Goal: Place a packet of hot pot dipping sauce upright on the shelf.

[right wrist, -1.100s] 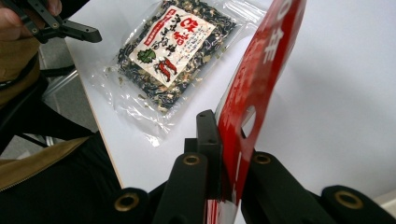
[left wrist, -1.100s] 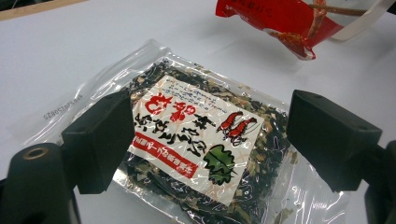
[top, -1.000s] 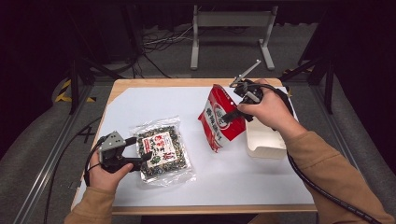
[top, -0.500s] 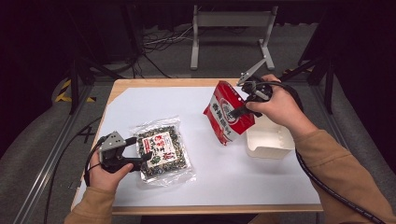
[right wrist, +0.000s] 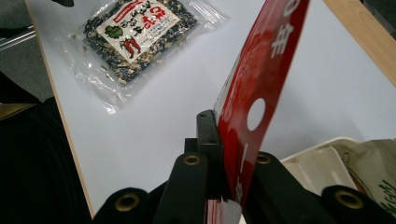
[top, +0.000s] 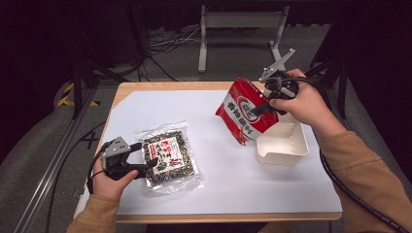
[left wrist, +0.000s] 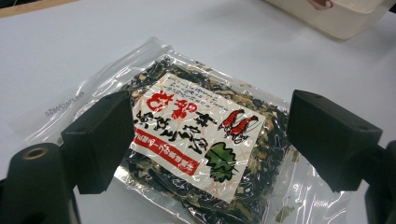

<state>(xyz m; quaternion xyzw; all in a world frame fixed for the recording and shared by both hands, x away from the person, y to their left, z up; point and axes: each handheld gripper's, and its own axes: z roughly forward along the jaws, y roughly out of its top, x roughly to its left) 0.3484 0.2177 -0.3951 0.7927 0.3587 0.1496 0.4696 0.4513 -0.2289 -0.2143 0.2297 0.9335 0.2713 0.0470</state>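
Note:
A red snack packet (top: pixel 243 114) hangs tilted above the table, its lower corner near the white tray (top: pixel 284 145). My right gripper (top: pixel 257 109) is shut on its top edge; in the right gripper view the jaws (right wrist: pixel 224 158) pinch the flat red packet (right wrist: pixel 261 79) just below its hang hole. A clear packet of dark dried seaweed with a red-and-white label (top: pixel 167 158) lies flat at the front left. My left gripper (top: pixel 148 165) rests at its left edge, open. In the left gripper view the seaweed packet (left wrist: pixel 196 140) lies between and beyond the spread jaws of the left gripper (left wrist: pixel 215 135).
A white sheet (top: pixel 204 116) covers the wooden table. The tray (right wrist: pixel 317 163) stands at the right edge and holds a pale packet with green print (right wrist: pixel 373 172). A metal stand (top: pixel 240 19) and cables lie on the floor beyond the table.
My right hand has lifted the red packet up and toward the far right, uncovering more of the tray. The left hand and the seaweed packet have stayed put.

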